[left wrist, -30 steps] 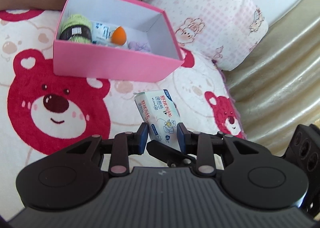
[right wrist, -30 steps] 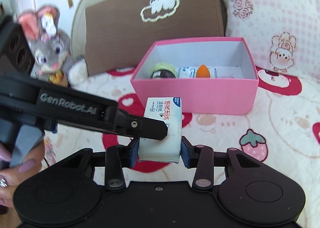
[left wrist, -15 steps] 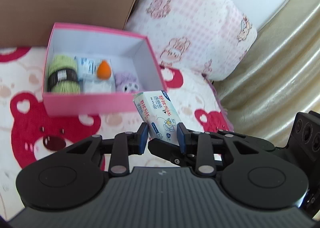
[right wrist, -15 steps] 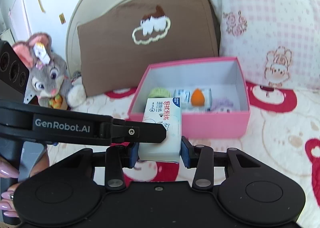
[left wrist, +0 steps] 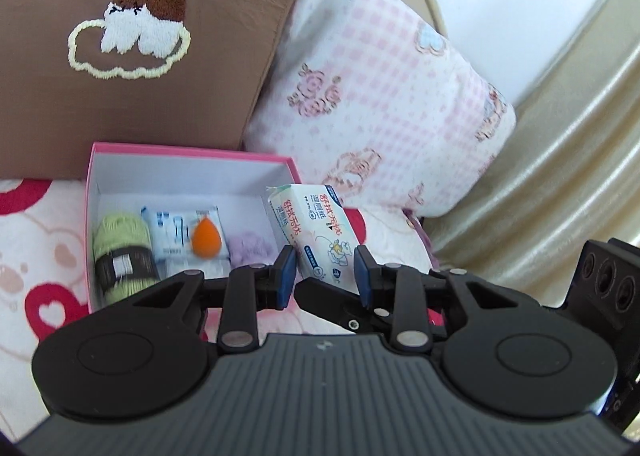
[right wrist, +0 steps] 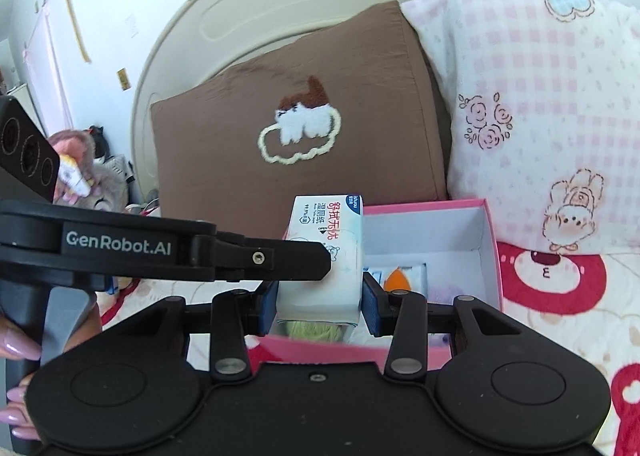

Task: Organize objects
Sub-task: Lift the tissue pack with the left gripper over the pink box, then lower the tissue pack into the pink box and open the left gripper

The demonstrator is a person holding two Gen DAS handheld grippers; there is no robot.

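Bed: pink box already held yarn, sponge
Claws: right claw and left claw both clamped the wipes pack
Left: pack not yet inside

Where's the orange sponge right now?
In the left wrist view the orange sponge lies inside the pink box, on a white packet between the green yarn and a lilac item.

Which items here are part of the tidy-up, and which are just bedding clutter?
In play:
- wet wipes pack, gripped by left gripper and right gripper
- pink box
- green yarn, orange sponge, sachets, purple item inside

Lying about:
- brown pillow
- pink checked pillow
- plush toy
- bear blanket
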